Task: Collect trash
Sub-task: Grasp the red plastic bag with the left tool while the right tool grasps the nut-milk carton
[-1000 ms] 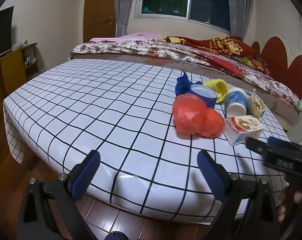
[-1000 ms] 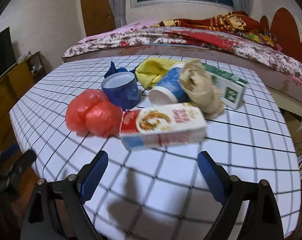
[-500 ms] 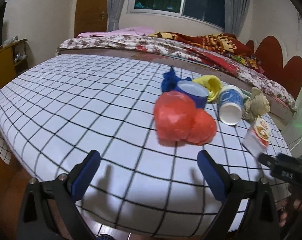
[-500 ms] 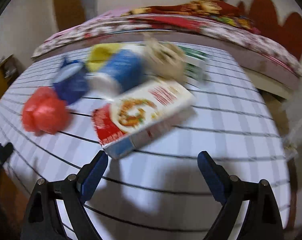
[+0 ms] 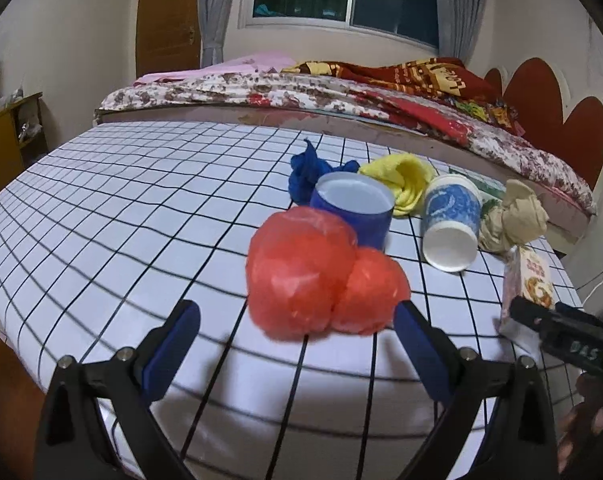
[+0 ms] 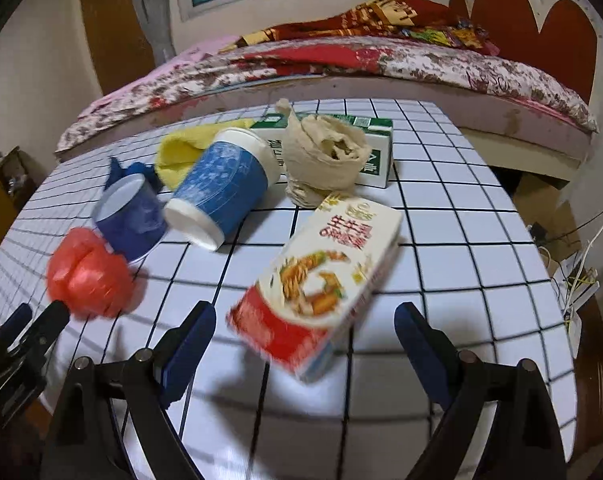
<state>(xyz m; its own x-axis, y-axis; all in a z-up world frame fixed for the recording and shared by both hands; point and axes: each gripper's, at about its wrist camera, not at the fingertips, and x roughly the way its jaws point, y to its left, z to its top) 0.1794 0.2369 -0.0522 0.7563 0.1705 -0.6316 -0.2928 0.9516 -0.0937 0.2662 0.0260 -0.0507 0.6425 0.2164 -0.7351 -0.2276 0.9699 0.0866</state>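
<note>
A pile of trash lies on a white checked table (image 5: 121,208). A red plastic bag (image 5: 317,276) is nearest my left gripper (image 5: 297,344), which is open and empty, just in front of it. Behind it are a dark blue cup (image 5: 353,204), a blue-and-white paper cup (image 5: 449,220) on its side, a yellow cloth (image 5: 401,176), a blue rag (image 5: 309,168) and a beige paper wad (image 5: 513,216). My right gripper (image 6: 305,348) is open, with a red-and-white carton (image 6: 321,280) lying just ahead between its fingers. A green-and-white carton (image 6: 377,148) lies behind.
A bed (image 5: 341,92) with floral and red blankets runs along the table's far side. A wooden cabinet (image 5: 5,140) stands at the left. Cables (image 6: 581,264) lie on the floor past the table's right edge. The right gripper shows in the left wrist view (image 5: 561,340).
Both grippers have moved in over the table toward the trash. The red bag now sits close before the left fingers, and the red-and-white carton close before the right ones.
</note>
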